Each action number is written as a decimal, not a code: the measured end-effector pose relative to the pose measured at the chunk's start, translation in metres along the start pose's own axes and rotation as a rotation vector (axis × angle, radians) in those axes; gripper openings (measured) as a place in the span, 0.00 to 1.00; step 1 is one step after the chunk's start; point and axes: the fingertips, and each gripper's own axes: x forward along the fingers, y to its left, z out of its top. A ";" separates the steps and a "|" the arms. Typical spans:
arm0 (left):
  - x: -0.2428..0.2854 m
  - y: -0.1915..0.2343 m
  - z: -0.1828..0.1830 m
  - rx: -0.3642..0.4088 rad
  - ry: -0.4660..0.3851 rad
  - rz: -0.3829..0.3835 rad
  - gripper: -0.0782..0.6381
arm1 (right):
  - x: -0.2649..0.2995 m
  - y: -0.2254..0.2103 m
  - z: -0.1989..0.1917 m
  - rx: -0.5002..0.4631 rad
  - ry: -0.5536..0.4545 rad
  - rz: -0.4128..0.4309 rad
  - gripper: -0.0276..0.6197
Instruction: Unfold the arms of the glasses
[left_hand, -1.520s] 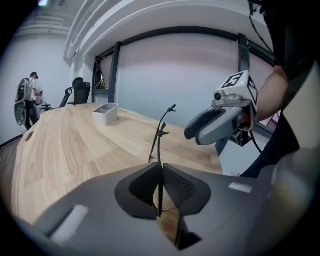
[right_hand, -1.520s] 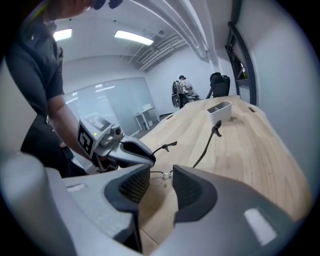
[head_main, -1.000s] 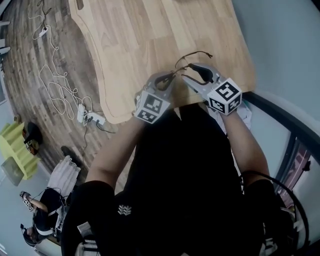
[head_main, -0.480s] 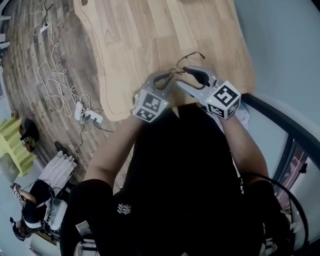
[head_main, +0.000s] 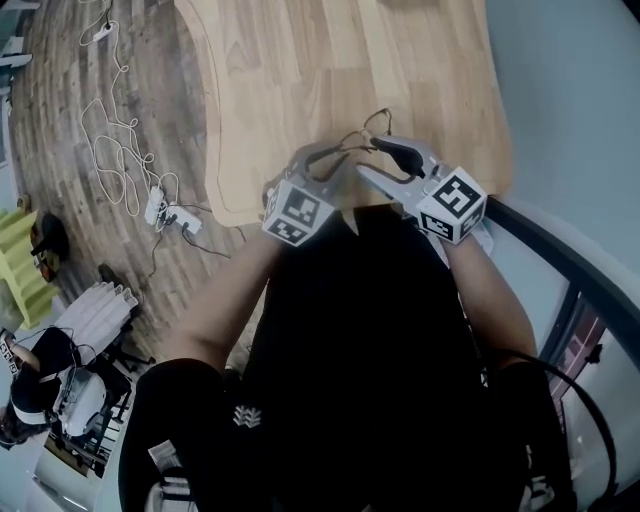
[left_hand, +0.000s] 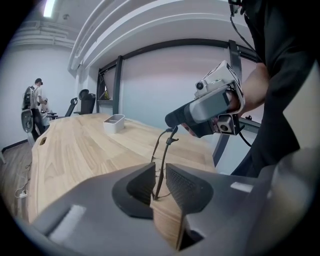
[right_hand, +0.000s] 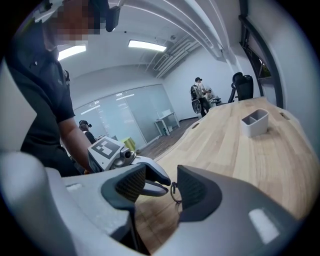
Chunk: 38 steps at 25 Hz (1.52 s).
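Over wooden table (head_main: 300, 80), barely visible wire glasses (left_hand: 162, 167) sit loose in just-opening left hand-held gripper (left_hand: 159, 180); right hand-held gripper (right_hand: 162, 187) gapes.

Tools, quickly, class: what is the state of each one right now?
Left tool: open, jaws just been opening, glasses frame between them, not pinched.
Right tool: open, glasses wire beside one jaw, not gripped.

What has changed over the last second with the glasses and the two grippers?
The jaws of the left gripper have just been opening; the thin frame of the glasses stands between them with a gap on either side, so that grip has loosened. The right gripper has its jaws apart. Both grippers remain close together over the near edge of the table, with the glasses between them.
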 end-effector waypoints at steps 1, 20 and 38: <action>-0.004 0.000 -0.001 -0.004 0.001 0.007 0.21 | 0.000 0.005 0.000 -0.003 0.001 0.009 0.34; -0.052 -0.039 -0.031 -0.094 0.074 0.103 0.21 | 0.012 0.083 -0.014 -0.066 0.102 0.246 0.34; -0.012 -0.085 -0.005 -0.095 0.017 0.038 0.21 | -0.055 0.001 0.001 -0.101 -0.016 0.060 0.34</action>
